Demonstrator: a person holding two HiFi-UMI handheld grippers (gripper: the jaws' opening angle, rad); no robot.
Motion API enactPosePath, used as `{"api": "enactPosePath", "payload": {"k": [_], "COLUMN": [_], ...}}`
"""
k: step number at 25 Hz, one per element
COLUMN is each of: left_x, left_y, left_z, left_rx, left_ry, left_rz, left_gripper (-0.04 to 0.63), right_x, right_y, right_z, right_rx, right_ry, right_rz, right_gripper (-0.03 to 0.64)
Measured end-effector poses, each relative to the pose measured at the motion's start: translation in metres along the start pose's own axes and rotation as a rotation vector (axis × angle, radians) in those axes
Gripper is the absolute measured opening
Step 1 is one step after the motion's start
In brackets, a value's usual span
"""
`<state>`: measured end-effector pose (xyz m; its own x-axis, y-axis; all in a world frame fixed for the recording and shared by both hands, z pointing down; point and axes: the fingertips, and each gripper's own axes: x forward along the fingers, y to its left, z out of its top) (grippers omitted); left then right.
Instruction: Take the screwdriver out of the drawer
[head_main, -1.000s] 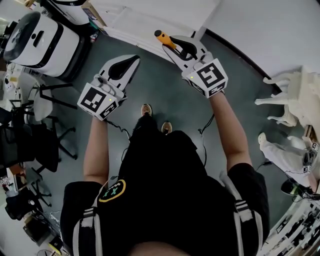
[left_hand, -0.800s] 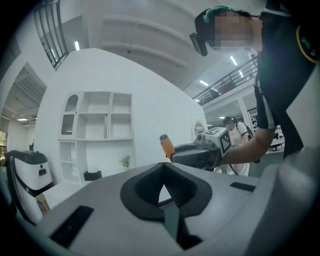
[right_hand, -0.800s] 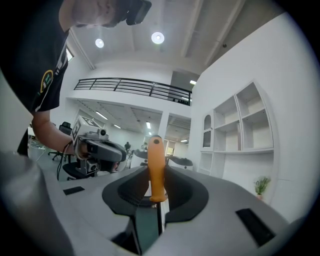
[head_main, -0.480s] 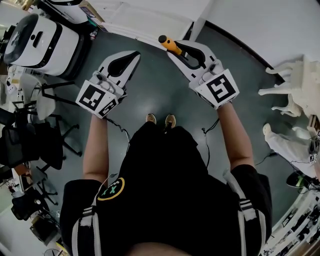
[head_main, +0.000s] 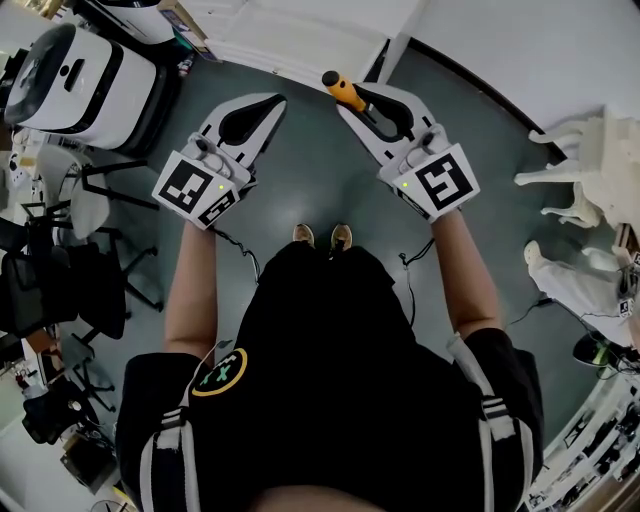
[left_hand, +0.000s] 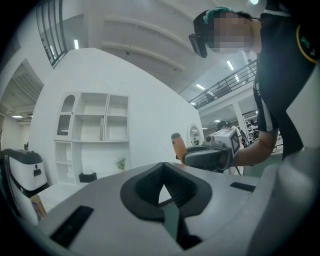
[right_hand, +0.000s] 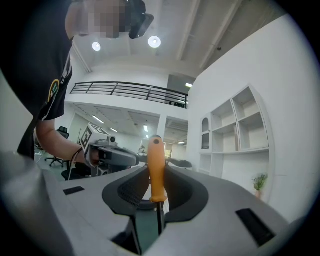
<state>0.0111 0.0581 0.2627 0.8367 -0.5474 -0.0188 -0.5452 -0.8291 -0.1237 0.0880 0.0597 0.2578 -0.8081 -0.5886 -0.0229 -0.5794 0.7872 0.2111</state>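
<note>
The screwdriver (head_main: 341, 89) has an orange handle and a thin dark shaft. My right gripper (head_main: 352, 97) is shut on it, held level over the grey floor at upper middle of the head view. In the right gripper view the handle (right_hand: 156, 170) stands upright between the pads, with the shaft running down into the jaws. My left gripper (head_main: 264, 106) is out beside it to the left, with its jaws together and nothing in them. The left gripper view shows the jaw tips meeting (left_hand: 162, 166), and the right gripper (left_hand: 210, 155) with the orange handle (left_hand: 177, 147) beyond them.
A white cabinet unit (head_main: 300, 40) runs along the wall ahead. A white machine (head_main: 80, 80) stands at the far left, with black chairs (head_main: 60, 290) below it. White furniture legs (head_main: 585, 170) stick out at the right. White shelving (left_hand: 95, 125) lines the wall.
My right gripper, with the screwdriver in it, has drifted right and back towards the person. The person's feet have come together. The left gripper has hardly shifted.
</note>
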Motion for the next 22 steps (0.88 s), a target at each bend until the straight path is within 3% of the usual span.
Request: {"api": "enactPosePath", "payload": {"k": [22], "left_x": [-0.034], "left_y": [0.019], "left_z": [0.000], "left_rx": [-0.001], "left_ry": [-0.017], "left_rz": [-0.004], "left_gripper": [0.017], "right_x": [0.024], "right_y": [0.019], "right_z": [0.007], "right_rx": [-0.030], "right_ry": [0.006], "right_rz": [-0.020], "right_gripper": [0.118]}}
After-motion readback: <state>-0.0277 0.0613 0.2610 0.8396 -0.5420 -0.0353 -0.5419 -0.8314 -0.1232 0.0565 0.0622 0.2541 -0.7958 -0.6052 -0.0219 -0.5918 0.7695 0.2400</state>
